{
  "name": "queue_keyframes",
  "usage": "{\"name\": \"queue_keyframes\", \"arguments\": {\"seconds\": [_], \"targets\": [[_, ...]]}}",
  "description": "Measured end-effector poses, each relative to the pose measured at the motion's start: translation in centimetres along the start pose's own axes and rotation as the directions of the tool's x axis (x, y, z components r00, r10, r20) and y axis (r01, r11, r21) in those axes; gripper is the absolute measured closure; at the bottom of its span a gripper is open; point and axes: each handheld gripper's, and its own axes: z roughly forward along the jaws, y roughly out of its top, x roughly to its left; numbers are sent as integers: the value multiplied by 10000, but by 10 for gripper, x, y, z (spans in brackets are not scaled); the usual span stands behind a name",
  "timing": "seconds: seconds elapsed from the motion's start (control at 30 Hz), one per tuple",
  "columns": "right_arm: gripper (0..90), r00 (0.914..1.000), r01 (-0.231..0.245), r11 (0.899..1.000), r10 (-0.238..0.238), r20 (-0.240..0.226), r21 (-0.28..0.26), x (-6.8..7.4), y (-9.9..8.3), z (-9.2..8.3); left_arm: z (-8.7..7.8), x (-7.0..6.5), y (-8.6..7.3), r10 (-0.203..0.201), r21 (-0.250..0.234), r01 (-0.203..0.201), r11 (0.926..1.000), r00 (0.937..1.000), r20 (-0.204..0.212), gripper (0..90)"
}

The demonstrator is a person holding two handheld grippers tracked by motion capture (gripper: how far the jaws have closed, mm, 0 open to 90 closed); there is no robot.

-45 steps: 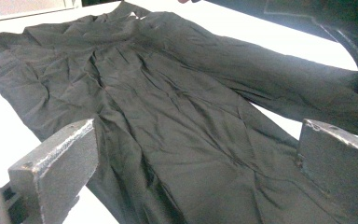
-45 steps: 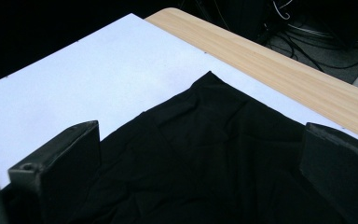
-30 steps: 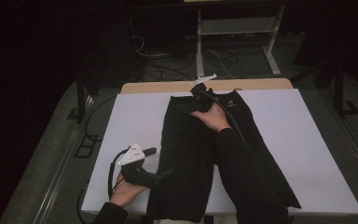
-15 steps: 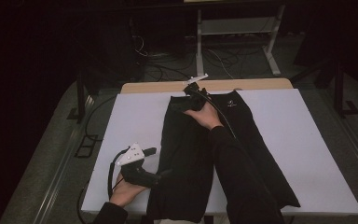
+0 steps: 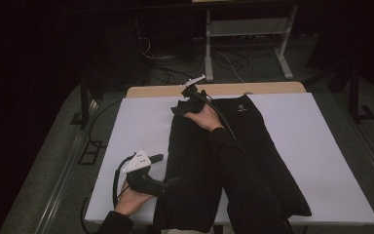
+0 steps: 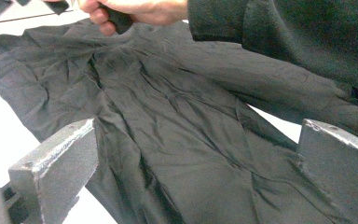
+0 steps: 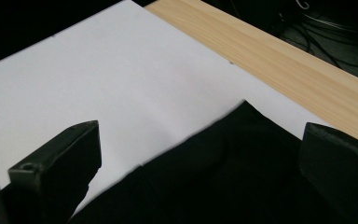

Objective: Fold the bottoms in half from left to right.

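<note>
A pair of black trousers (image 5: 214, 170) is laid lengthwise down the middle of the high view, on the white surface (image 5: 316, 146), the waist end toward the upper centre of the frame and the legs running to the lower edge. A small white logo (image 5: 242, 109) is seen on the cloth right of the upper centre. In the left gripper view the wrinkled dark cloth (image 6: 168, 130) is spread across most of the frame.

The right tool (image 5: 191, 91) is held at the waist end, in the upper centre of the high view, with the person's right hand (image 5: 203, 117) resting on the cloth. In the right gripper view its jaws are seen spread wide at the lower corners, nothing gripped between them, over the cloth's edge (image 7: 223, 154); a wooden strip (image 7: 279, 60) is seen past the white surface at the upper right.

The left tool (image 5: 148, 176) is held at the lower left of the high view, just beside the trousers' left edge. In the left gripper view its jaws are likewise parted wide, with cloth lying beyond them and nothing clamped.
</note>
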Motion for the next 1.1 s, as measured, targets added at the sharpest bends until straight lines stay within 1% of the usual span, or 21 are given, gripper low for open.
{"name": "queue_keyframes", "arguments": {"seconds": [0.1,0.23,0.43,0.5,0.6,0.63,0.7,0.73,0.83,0.9,0.97,1.03,1.1], "targets": [[0,9999,147,9999,-147,-79,-8,3,4,5,0,0,0,-1,-12,1,10000,10000,16,0],[0,9999,148,9998,-147,-30,137,5,8,13,-1,1,0,-14,-34,14,10000,10000,30,0],[0,10000,-49,9999,49,20,124,4,9,25,0,1,1,3,-63,-3,10000,10000,0,0],[31,9998,-188,9996,188,-26,188,2,7,29,0,1,1,10,-48,-10,10000,10000,21,0],[46,9990,-437,9986,434,117,313,-1,4,37,0,2,1,0,-84,0,10000,10000,47,0],[58,9989,-453,9983,449,121,366,-1,3,38,0,2,1,-1,-83,1,10000,10000,60,0],[70,9980,-626,9970,622,106,448,-3,2,42,0,2,1,-1,-88,1,10000,10000,73,0],[79,9982,-591,9972,586,117,467,-3,1,44,0,2,1,-1,-87,2,10000,10000,81,0],[118,9981,-573,9969,561,240,548,-3,0,47,0,2,1,8,-98,-7,10000,10000,97,0],[137,9978,-531,9967,505,438,606,-3,0,49,1,2,1,19,-96,-18,10000,9999,104,0],[154,9961,-608,9960,564,676,658,-2,0,50,1,2,1,24,-95,-23,10000,9999,110,0],[195,9958,-596,9955,541,744,734,-3,-1,50,1,2,1,23,-96,-22,10000,9999,113,0],[231,9941,-680,9945,607,896,802,-3,-2,51,1,2,1,31,-91,-30,10000,9999,118,0]]}}
